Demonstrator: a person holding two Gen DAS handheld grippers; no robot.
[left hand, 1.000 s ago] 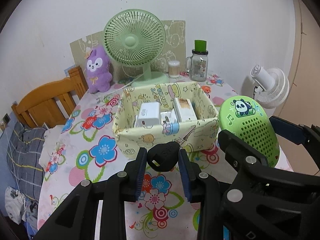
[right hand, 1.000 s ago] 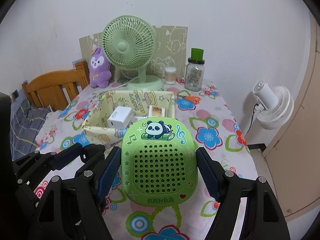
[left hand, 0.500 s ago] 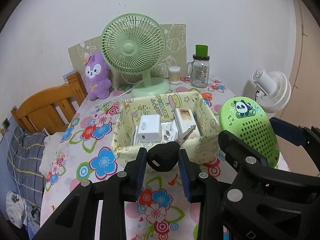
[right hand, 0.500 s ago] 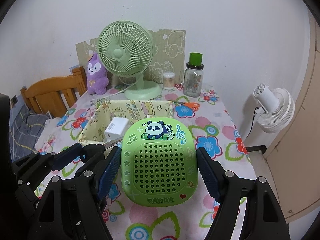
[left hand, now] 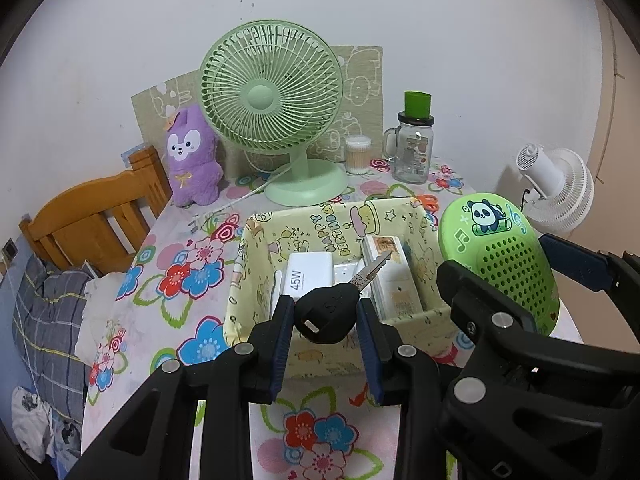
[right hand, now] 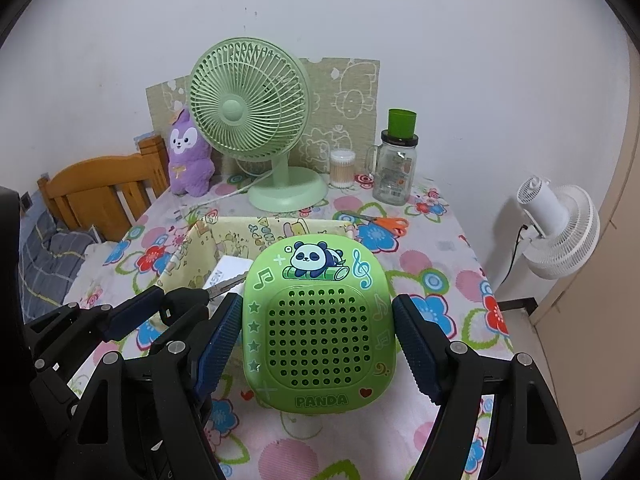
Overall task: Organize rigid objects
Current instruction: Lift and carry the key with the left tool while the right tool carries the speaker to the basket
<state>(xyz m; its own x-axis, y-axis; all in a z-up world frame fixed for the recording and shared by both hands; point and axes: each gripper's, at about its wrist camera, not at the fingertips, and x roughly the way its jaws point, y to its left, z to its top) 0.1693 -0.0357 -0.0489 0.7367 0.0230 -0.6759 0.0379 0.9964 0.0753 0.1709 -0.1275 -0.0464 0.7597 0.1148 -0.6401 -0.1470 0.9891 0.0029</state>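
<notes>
Though clamped, key [left hand: 328, 312] blade toward box [left hand: 256, 280]

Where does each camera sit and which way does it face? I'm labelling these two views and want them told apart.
Left wrist view: on the left claw, angled down the table at the yellow fabric storage box; its claw pinches a black-headed key, with the right claw beside it.
Right wrist view: on the right claw, facing the same way; it grips a green perforated panda case, with the left claw at its left.
Shared: box, pale green desk fan, purple plush toy, both claws.
</notes>
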